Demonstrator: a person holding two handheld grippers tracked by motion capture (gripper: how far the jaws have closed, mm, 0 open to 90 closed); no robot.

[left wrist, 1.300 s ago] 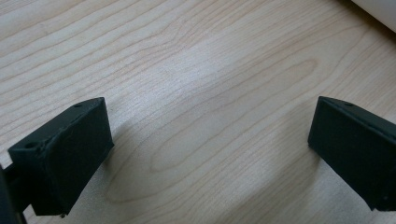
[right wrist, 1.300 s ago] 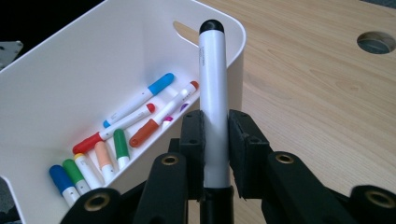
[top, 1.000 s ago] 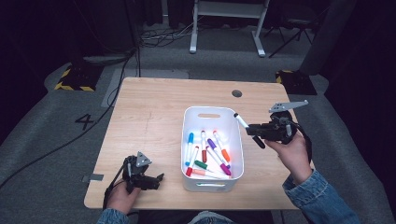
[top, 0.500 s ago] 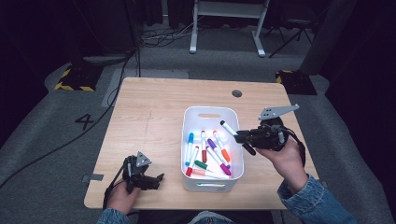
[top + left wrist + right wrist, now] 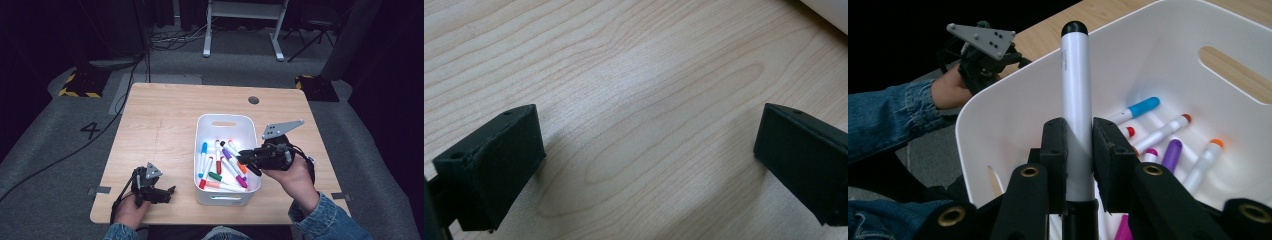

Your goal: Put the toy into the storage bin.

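A white marker with a black cap [image 5: 1075, 80] stands gripped between the pads of my right gripper [image 5: 1078, 131]. In the high view that right gripper [image 5: 246, 157] hangs over the right side of the white bin [image 5: 223, 120], and the marker [image 5: 230, 149] points left over the bin's inside. Several coloured markers [image 5: 220, 170] lie on the bin floor [image 5: 1168, 132]. My left gripper [image 5: 167, 192] rests near the table's front left, open, its jaws wide apart over bare wood [image 5: 649, 150].
The wooden table [image 5: 160, 120] stretches bare to the left of and behind the bin. A small round dark spot [image 5: 253, 100] sits near the far edge. The bin's corner [image 5: 829, 7] lies just beyond my left gripper. Dark floor and cables surround the table.
My right gripper has carried the marker leftward, from beside the bin's right rim to over the bin's inside. The left gripper has stayed where it was.
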